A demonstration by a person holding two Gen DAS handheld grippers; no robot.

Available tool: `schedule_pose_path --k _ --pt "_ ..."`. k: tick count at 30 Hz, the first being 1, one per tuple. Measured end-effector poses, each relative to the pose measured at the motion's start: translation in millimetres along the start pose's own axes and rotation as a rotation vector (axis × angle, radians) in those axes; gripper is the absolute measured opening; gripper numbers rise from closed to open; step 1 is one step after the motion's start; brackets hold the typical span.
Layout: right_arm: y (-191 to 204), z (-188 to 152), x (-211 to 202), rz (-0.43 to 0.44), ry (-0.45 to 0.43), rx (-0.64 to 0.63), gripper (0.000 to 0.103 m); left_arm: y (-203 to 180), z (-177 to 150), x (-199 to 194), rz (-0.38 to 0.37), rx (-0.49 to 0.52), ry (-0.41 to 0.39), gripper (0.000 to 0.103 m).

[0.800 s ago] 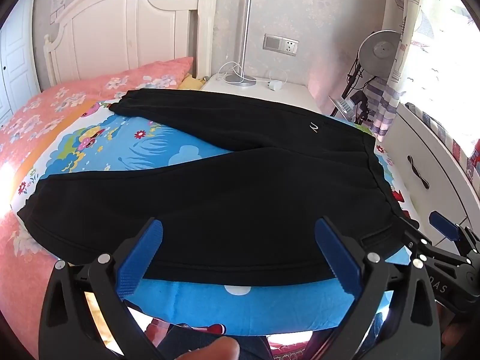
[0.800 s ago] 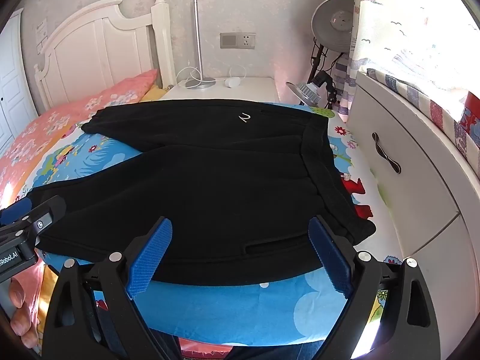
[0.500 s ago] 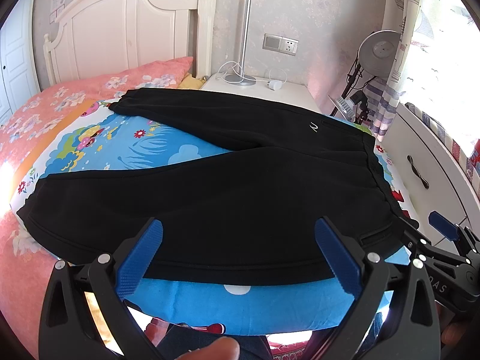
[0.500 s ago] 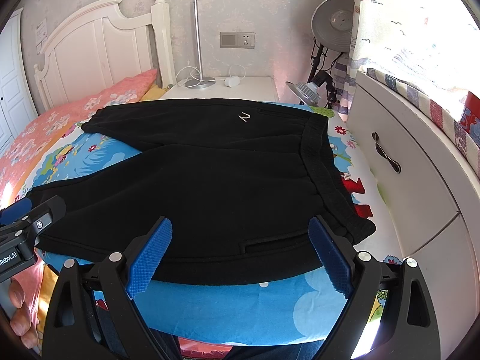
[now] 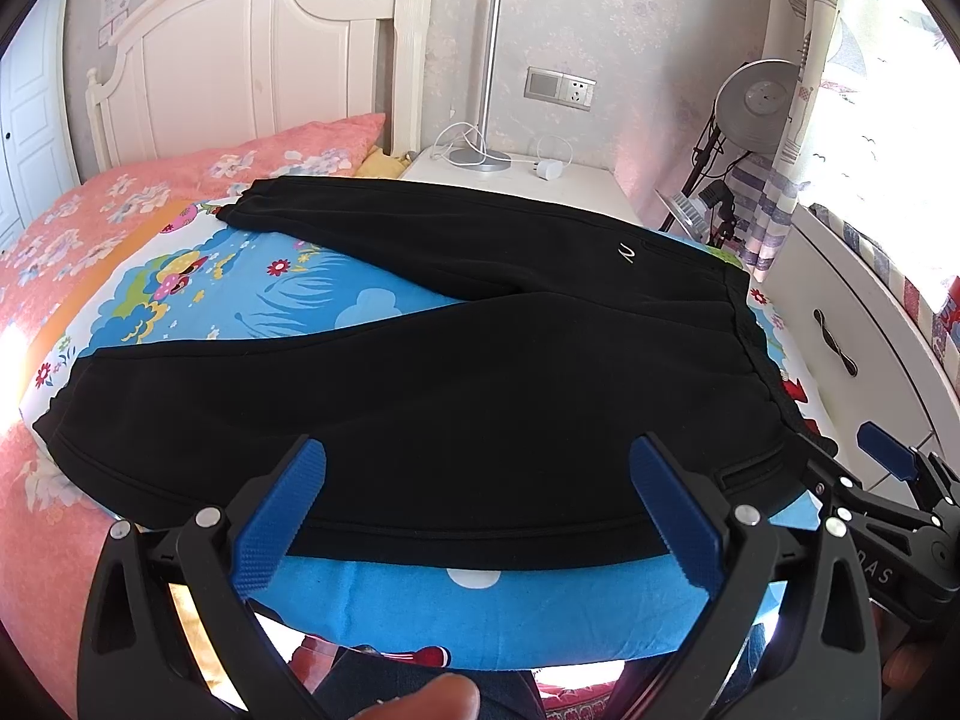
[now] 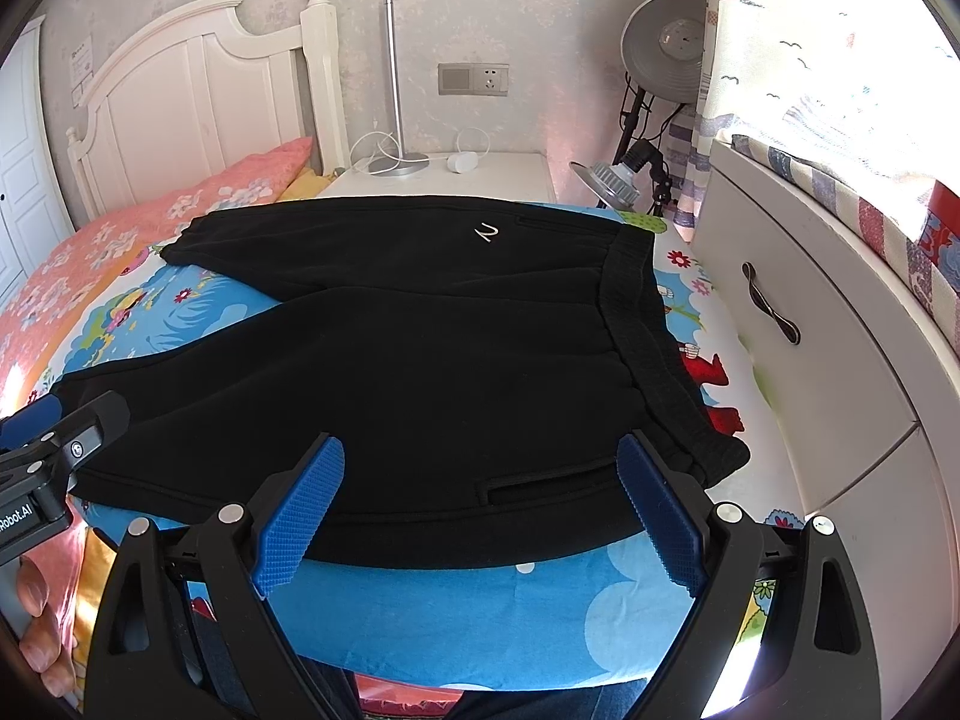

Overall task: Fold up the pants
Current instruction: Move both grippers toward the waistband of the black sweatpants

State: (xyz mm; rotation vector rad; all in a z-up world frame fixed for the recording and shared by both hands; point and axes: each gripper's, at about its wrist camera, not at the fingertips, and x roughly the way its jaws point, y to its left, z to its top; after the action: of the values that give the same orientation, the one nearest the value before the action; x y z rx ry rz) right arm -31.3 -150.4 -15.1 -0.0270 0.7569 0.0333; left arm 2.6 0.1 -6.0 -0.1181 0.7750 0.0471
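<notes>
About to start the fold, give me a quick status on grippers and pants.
Left gripper open, right gripper open, both empty. Black pants spread flat on the blue sheet, unfolded, legs apart. Nothing lying on them.

No visible change, black pants (image 5: 420, 396) unmoved on the bed, both grippers holding position

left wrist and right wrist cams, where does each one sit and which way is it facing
Left wrist: on the left gripper, angled down over the near leg of the black pants toward the headboard; its open blue pads, a fingertip and the right gripper show.
Right wrist: on the right gripper, angled down at the waistband; its open pads, the left gripper and fingers show.
Shared: pants, headboard, nightstand.
</notes>
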Motion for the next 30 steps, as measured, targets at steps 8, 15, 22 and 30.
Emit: schedule_pose_path --k 8,15,22,30 --pt "1 -8 3 0.0 0.005 0.0 0.089 -2 -2 0 0.0 0.002 0.002 0.101" --pt "0 -5 5 -0.001 0.005 -0.002 0.089 -7 -8 4 0.0 0.005 0.008 0.101" --pt "-6 -15 19 -0.018 0.024 -0.011 0.089 -7 -8 10 0.003 0.006 0.024 0.101" --pt "-15 -5 33 -0.048 0.07 -0.022 0.089 -1 7 40 0.102 0.0 0.103 0.101"
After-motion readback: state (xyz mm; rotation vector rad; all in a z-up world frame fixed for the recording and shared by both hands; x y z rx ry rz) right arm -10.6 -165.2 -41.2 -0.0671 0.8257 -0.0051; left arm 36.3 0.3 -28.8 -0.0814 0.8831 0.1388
